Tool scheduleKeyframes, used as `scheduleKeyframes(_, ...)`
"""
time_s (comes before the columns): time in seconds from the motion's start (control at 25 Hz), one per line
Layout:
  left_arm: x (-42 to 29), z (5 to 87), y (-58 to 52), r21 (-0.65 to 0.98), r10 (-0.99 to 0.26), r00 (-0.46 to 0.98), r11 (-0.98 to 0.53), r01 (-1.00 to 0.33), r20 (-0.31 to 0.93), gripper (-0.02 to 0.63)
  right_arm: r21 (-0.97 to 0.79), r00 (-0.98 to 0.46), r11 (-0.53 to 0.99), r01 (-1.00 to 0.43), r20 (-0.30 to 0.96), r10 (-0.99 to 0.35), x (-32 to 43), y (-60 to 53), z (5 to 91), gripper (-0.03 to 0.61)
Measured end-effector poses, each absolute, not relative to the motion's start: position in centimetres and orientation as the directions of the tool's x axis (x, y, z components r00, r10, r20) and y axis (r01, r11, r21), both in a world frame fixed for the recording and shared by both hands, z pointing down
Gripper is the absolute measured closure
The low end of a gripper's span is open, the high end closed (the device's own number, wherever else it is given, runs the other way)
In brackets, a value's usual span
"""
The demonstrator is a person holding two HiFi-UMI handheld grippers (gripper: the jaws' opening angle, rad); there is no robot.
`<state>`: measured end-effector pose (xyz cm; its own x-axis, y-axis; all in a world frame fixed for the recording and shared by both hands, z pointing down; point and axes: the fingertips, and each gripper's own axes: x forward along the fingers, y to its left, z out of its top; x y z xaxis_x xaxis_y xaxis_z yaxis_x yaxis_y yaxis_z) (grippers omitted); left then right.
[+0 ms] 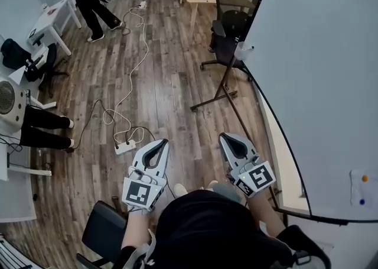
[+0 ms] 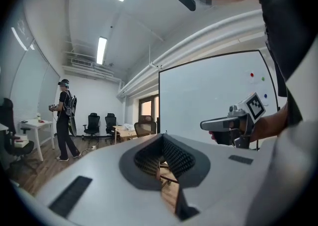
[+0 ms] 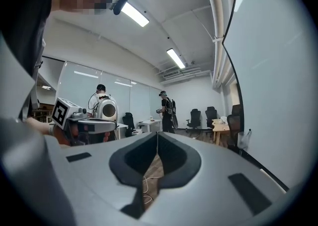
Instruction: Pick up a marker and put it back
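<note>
My left claw point(image 1: 160, 142) and right claw point(image 1: 228, 137) are both closed tight on nothing, level over the wood floor point(image 1: 171, 84). The whiteboard point(image 1: 319, 73) stands at three o'clock. I cannot tell where the marker is.

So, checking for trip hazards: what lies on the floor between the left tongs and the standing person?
A white power strip and a long white cable snaking over the wood floor, seen in the head view.
</note>
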<state>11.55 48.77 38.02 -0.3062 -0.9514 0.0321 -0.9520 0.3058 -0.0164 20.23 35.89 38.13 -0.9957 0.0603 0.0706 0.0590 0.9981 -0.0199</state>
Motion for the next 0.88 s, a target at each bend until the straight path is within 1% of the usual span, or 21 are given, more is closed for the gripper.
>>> scheduleKeyframes(0.12,10.3,38.2,50.0,0.034,-0.955,-0.298,0.298,-0.954,0.000,0.604,-0.013,-0.996,1.000,0.023,0.086,0.024,19.7,35.8,38.8,0.561)
scheduleKeyframes(0.2,9.3,38.4,49.9,0.025,-0.955,-0.296,0.296,-0.955,-0.005,0.606,-0.019,-0.996,1.000,-0.003,0.088,-0.001,19.1,35.1,39.0,0.560)
scheduleKeyframes(0.32,8.2,39.3,48.3,-0.005,-0.957,-0.289,0.289,-0.957,0.024,0.605,-0.031,-0.996,0.999,-0.031,0.081,-0.028,18.2,33.3,39.2,0.560)
scheduleKeyframes(0.44,6.8,39.6,46.0,-0.005,-0.957,-0.286,0.287,-0.958,0.055,0.605,-0.027,-0.997,0.998,-0.054,0.062,-0.052,16.9,31.3,39.2,0.560)
scheduleKeyframes(0.6,4.8,39.9,42.4,-0.011,-0.966,-0.253,0.253,-0.967,0.057,0.605,-0.050,-0.997,0.996,-0.068,0.044,-0.066,14.2,28.1,39.5,0.560)
scheduleKeyframes(0.88,-0.1,39.9,33.0,-0.017,-0.977,-0.199,0.198,-0.980,0.082,0.604,-0.090,-0.994,0.990,-0.109,0.031,-0.107,9.5,19.4,39.4,0.560)
